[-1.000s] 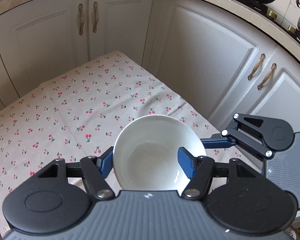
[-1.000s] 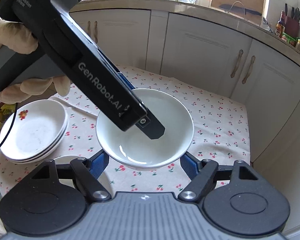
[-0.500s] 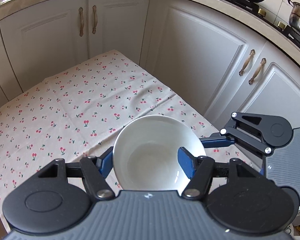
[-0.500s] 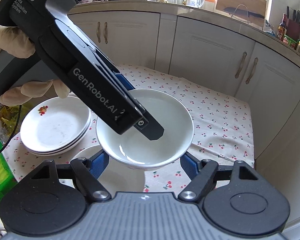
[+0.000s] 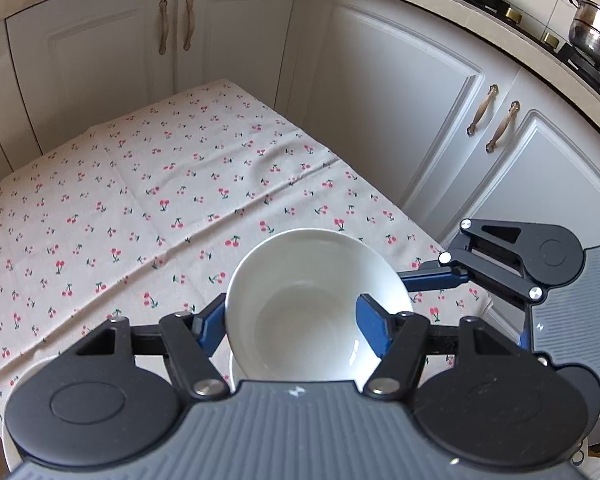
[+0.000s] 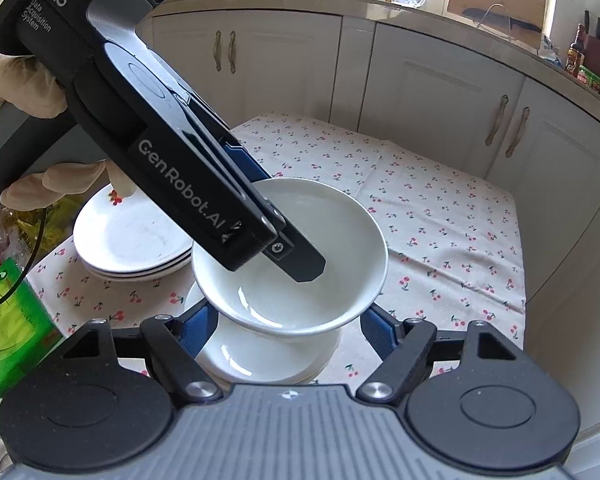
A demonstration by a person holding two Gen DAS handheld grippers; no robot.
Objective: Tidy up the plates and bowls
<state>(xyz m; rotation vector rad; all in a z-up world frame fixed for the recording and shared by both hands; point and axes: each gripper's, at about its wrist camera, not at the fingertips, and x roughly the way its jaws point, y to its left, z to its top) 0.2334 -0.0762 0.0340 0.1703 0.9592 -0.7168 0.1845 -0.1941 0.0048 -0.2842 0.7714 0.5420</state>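
held bowl (image 5: 316, 304): white, empty, tilted, raised off the cherry-print tablecloth (image 5: 140, 208); seen in right wrist view at (image 6: 300, 296), directly above a lower bowl.
left gripper (image 5: 290, 322): clenched on the held bowl's rim; one blue pad is outside the wall at left, the other inside the bowl at right, wall pinched between them.
left gripper, right wrist view (image 6: 296, 256): black body comes down from upper left, one finger tip sits inside the bowl, blue finger runs along the far rim.
gloved hand (image 6: 32, 140): wrapped around the left gripper's handle, far left of right wrist view.
right gripper (image 6: 286, 330): jaws spread, pads not pressing anything; held bowl's underside and the lower bowl sit between and just beyond the blue pads; contact with the bowl base cannot be told.
right gripper, left wrist view (image 5: 512, 264): seen at right, blue finger reaches toward the held bowl's right rim.
lower bowl (image 6: 260, 360): white, on the tablecloth, near edge, just under the held bowl; gap or touch cannot be told.
plate stack (image 6: 128, 240): white plates, left of the bowls, on the tablecloth, red fruit mark at far rim.
green packet (image 6: 8, 320): near left, beside the table edge.
cabinets (image 5: 380, 92): white doors behind and right of the table.
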